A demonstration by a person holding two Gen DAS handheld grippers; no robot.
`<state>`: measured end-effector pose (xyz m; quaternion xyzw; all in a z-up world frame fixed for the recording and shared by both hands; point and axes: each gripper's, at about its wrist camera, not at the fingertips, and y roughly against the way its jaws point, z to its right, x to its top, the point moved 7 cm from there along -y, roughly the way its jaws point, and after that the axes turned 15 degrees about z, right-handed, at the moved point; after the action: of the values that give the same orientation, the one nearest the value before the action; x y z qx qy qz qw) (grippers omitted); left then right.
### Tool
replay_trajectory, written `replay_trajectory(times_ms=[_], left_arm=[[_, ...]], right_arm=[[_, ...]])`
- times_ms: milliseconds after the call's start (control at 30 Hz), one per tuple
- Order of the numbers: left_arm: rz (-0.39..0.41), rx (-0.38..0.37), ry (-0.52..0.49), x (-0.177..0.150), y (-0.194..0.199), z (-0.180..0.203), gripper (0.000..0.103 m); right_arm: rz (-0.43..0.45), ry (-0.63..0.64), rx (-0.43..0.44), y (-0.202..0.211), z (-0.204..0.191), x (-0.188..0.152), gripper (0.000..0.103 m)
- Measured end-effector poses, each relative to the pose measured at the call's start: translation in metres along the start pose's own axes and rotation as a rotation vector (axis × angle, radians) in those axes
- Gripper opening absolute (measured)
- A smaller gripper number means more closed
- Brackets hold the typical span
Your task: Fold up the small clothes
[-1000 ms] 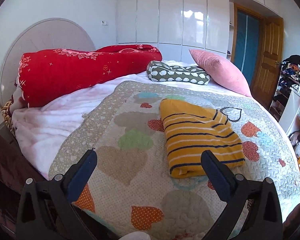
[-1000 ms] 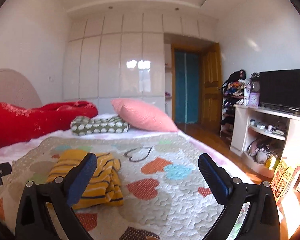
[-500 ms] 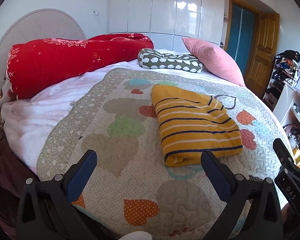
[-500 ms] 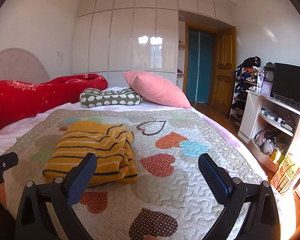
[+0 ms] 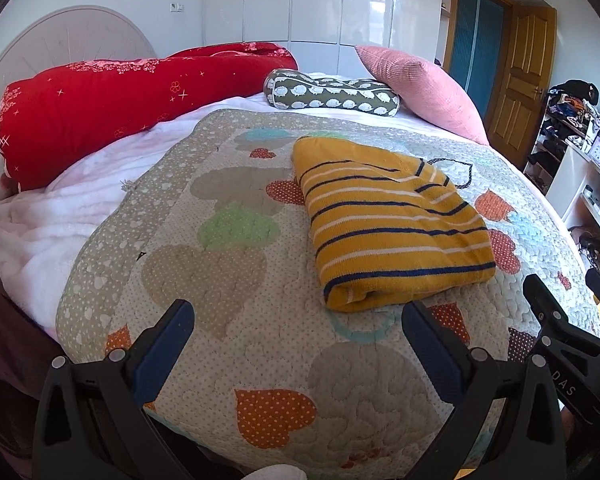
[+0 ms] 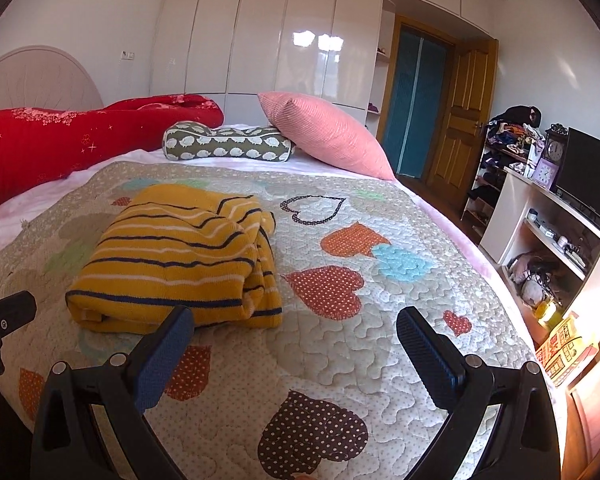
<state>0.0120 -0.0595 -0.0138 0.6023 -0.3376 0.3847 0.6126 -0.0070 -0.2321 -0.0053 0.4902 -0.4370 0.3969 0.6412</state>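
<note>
A yellow knit garment (image 5: 388,224) with dark blue and white stripes lies folded into a thick rectangle on the heart-patterned quilt (image 5: 228,280). It also shows in the right wrist view (image 6: 180,264), left of centre. My left gripper (image 5: 298,332) is open and empty, hovering over the quilt's near edge, short of the garment. My right gripper (image 6: 292,340) is open and empty, over the quilt just right of the garment. The right gripper's body shows at the right edge of the left wrist view (image 5: 560,340).
A rolled red duvet (image 5: 120,104), a green patterned bolster (image 5: 332,94) and a pink pillow (image 5: 420,84) lie at the bed's far side. A white shelf unit (image 6: 552,240) with a TV (image 6: 592,168) stands right of the bed. A wooden door (image 6: 460,120) is behind.
Both grippers have tilted down and moved in toward the bed, so the folded garment sits closer and larger. Both stayed open and empty. The garment has not moved.
</note>
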Motion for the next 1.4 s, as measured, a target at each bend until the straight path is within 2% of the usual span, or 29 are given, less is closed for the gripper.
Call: replay_trajectory(times_ms=[167, 633, 1400], left_arm=[[-0.013, -0.002, 0.012, -0.002, -0.002, -0.002, 0.103], [-0.037, -0.021, 0.025, -0.006, -0.003, 0.000, 0.103], [-0.050, 0.024, 0.040, -0.014, -0.007, -0.010, 0.103]], right_arm=[[-0.032, 0.012, 0.018, -0.002, -0.007, -0.003, 0.102], [-0.040, -0.001, -0.003, -0.003, -0.003, -0.001, 0.102], [-0.067, 0.002, 0.005, -0.004, -0.011, -0.008, 0.102]])
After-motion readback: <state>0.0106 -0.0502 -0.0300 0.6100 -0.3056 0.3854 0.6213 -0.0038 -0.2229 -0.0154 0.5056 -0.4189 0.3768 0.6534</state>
